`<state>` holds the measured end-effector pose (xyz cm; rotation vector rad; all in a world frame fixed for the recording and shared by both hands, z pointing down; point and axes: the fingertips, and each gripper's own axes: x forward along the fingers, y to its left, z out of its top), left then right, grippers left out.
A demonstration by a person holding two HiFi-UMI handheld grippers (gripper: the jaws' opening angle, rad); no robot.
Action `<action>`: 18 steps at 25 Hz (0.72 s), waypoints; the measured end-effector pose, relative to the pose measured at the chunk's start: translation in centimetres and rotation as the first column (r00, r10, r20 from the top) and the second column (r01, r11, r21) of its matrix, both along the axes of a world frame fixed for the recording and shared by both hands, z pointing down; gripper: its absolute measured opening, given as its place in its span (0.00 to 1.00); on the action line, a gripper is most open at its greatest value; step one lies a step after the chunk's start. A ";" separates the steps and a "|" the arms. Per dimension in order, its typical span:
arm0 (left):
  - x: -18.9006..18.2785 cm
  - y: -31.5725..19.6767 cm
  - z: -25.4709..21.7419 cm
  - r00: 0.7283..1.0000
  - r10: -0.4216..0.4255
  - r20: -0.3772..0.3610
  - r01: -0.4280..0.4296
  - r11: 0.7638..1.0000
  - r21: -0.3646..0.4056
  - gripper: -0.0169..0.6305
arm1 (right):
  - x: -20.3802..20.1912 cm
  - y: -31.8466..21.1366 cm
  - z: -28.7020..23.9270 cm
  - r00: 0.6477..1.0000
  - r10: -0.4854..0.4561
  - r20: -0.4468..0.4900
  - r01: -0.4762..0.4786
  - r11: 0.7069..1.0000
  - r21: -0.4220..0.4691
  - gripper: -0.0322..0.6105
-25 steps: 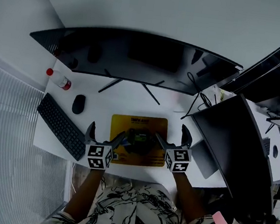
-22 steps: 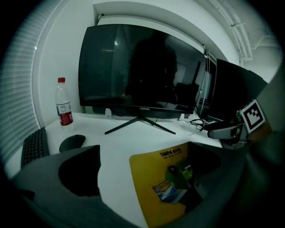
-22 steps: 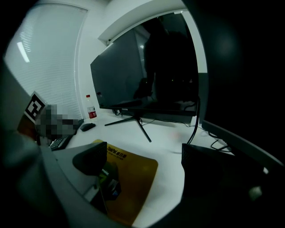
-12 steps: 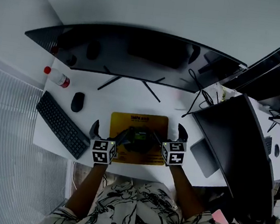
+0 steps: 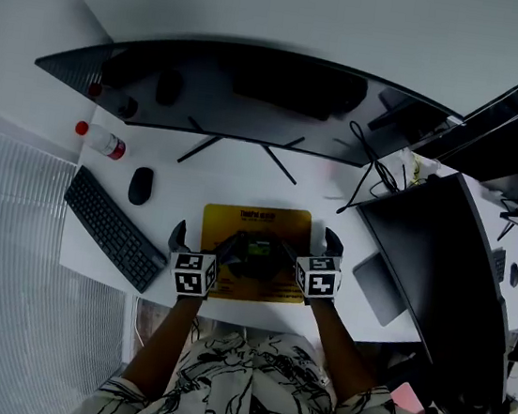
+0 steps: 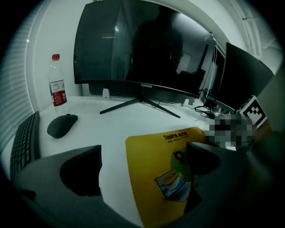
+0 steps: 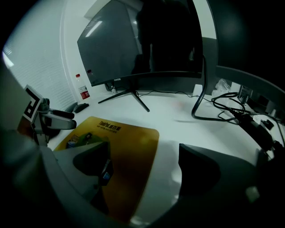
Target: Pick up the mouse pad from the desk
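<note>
A yellow mouse pad point(image 5: 257, 225) with a dark printed picture lies flat on the white desk point(image 5: 234, 184), near its front edge. My left gripper point(image 5: 203, 243) is open over the pad's left edge. In the left gripper view the mouse pad point(image 6: 151, 160) lies between the spread jaws, the right jaw above its print, the left jaw above bare desk. My right gripper point(image 5: 306, 249) is open over the pad's right edge. In the right gripper view the mouse pad point(image 7: 131, 140) runs under the left jaw, and the right jaw is over white desk. Neither gripper holds anything.
A black mouse point(image 5: 140, 185), a black keyboard point(image 5: 109, 229) and a red-capped bottle point(image 5: 102, 141) sit to the left. A wide curved monitor point(image 5: 245, 95) stands behind on a splayed stand. A second dark monitor point(image 5: 432, 262) and cables point(image 5: 371, 183) crowd the right.
Both grippers have moved forward and toward each other, from the desk's front edge onto the two sides of the mouse pad. The pad has not moved.
</note>
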<state>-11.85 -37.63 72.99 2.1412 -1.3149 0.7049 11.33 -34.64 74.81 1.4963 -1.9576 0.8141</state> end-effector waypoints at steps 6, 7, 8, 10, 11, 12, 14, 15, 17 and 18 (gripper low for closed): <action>0.1 0.0 0.9 1.000 -0.001 0.010 0.001 1.000 -0.025 0.91 | 0.6 0.5 0.9 1.000 0.030 -0.007 -0.030 0.999 -0.031 0.82; 0.2 0.0 1.1 1.000 -0.001 0.013 0.001 1.000 -0.029 0.91 | 0.7 0.5 1.0 0.999 0.031 -0.011 -0.032 0.999 -0.033 0.82; 0.2 0.0 1.3 1.000 -0.002 0.015 0.002 0.999 -0.035 0.91 | 0.8 0.5 1.0 0.999 0.033 -0.014 -0.033 0.999 -0.033 0.81; 0.2 0.0 1.7 1.000 -0.011 0.018 0.012 0.999 -0.051 0.90 | 0.9 0.4 1.1 0.999 0.037 -0.022 -0.038 0.999 -0.033 0.80; 0.2 0.0 1.9 1.000 -0.017 0.019 0.018 0.998 -0.057 0.89 | 1.0 0.4 1.1 0.999 0.039 -0.027 -0.040 0.999 -0.033 0.78; 0.1 0.0 2.0 1.000 -0.021 0.021 0.022 0.998 -0.062 0.88 | 1.1 0.4 1.1 0.999 0.041 -0.032 -0.042 0.999 -0.032 0.77; 0.1 0.1 2.2 0.999 -0.022 0.033 0.025 0.997 -0.070 0.86 | 1.2 0.4 1.2 0.998 0.043 -0.041 -0.045 0.999 -0.030 0.76; 0.1 0.1 2.3 0.999 -0.021 0.038 0.023 0.997 -0.073 0.85 | 1.2 0.4 1.2 0.998 0.043 -0.046 -0.044 0.999 -0.029 0.76; 0.2 0.2 2.6 0.999 -0.015 0.045 0.019 0.997 -0.079 0.84 | 1.2 0.4 1.3 0.998 0.037 -0.059 -0.039 0.999 -0.029 0.76; 0.2 0.3 2.7 0.999 -0.014 0.049 0.018 0.996 -0.082 0.83 | 1.1 0.4 1.3 0.997 0.035 -0.064 -0.037 0.999 -0.029 0.75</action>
